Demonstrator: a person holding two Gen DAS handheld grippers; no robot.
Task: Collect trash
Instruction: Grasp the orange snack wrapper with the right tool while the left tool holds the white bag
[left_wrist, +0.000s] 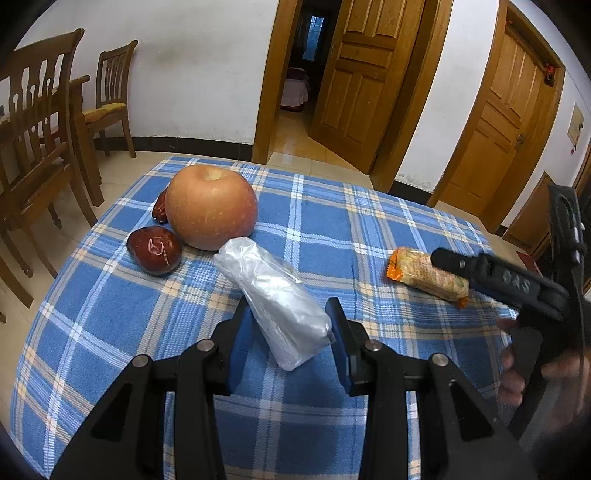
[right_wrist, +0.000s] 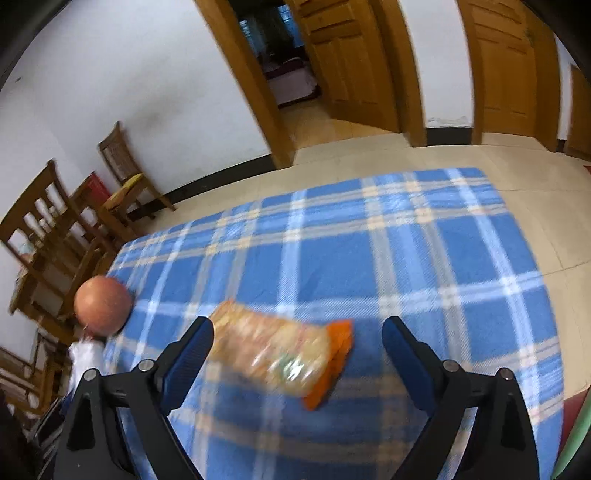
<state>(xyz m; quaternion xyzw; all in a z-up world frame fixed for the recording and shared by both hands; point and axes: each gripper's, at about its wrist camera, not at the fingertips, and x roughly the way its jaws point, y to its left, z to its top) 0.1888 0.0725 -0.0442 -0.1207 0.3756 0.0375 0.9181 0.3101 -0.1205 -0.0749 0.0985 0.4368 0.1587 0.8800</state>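
A white plastic packet (left_wrist: 275, 299) lies on the blue plaid tablecloth (left_wrist: 325, 229), and my left gripper (left_wrist: 290, 314) is shut on its near end, a blue pad against each side. An orange-ended snack wrapper (right_wrist: 277, 350) lies to the right. My right gripper (right_wrist: 298, 325) stands wide open around the wrapper, with both pads clear of it. In the left wrist view a finger (left_wrist: 480, 271) of the right gripper reaches over the same snack wrapper (left_wrist: 424, 277).
A large apple (left_wrist: 210, 206) and two red dates (left_wrist: 155, 251) sit just beyond the packet. Wooden chairs (left_wrist: 33, 129) stand left of the table. A hand (left_wrist: 517, 376) holds the right gripper's handle. Behind are an open doorway (left_wrist: 295, 92) and wooden doors.
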